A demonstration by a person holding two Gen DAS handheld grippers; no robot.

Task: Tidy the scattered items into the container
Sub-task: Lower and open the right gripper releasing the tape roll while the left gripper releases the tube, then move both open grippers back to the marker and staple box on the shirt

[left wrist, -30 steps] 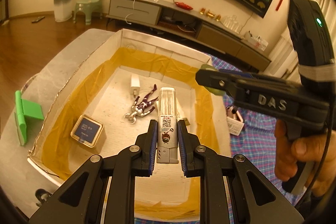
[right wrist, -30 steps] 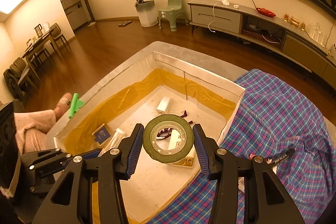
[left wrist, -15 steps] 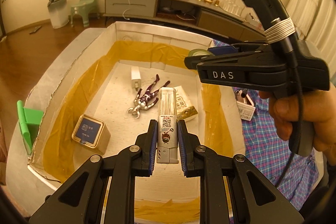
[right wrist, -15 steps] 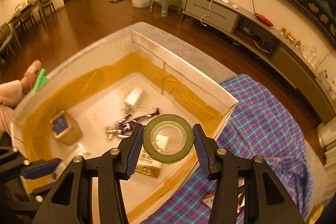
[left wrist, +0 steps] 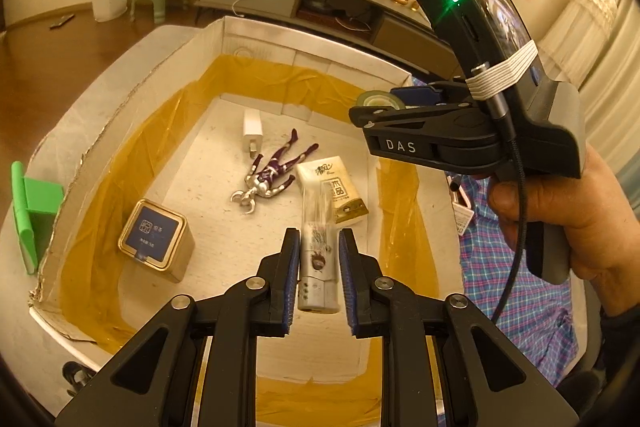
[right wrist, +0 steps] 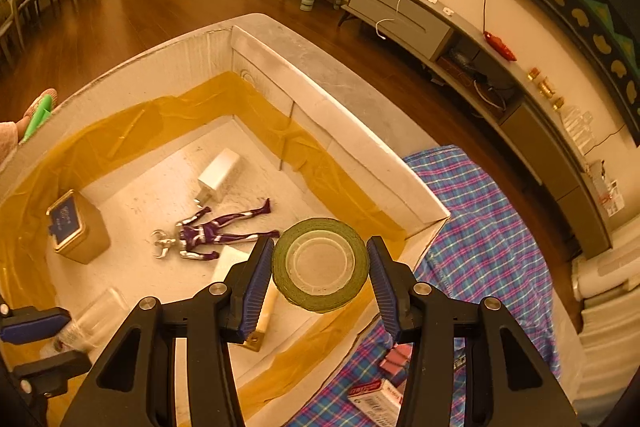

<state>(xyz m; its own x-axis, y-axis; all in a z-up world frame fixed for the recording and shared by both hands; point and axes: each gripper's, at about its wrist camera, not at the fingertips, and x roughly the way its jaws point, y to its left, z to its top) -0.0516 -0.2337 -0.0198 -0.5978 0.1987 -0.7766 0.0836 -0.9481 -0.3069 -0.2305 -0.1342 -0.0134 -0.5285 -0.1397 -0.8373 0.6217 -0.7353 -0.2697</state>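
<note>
A white box (left wrist: 224,39) lined with yellow film holds several items: a white charger (left wrist: 252,131), a purple and silver figure (left wrist: 272,175), a cream packet (left wrist: 334,187) and a square tin (left wrist: 154,237). My left gripper (left wrist: 319,259) is over the box; its jaws stand slightly apart from a silver clear-topped tube (left wrist: 318,259) that looks blurred between them. My right gripper (right wrist: 320,271) is over the box's right edge with a green tape roll (right wrist: 320,265) between its fingers, with small gaps on both sides. The right gripper also shows in the left wrist view (left wrist: 384,103).
A green stand (left wrist: 32,211) sits outside the box on the left. A plaid cloth (right wrist: 480,227) lies right of the box with small packets (right wrist: 380,395) on it. A TV cabinet (right wrist: 480,51) runs along the far wall.
My left jaws have opened a little and the tube is blurred, slipping down. My right jaws have widened around the tape roll, and the right gripper has moved over the box's right edge.
</note>
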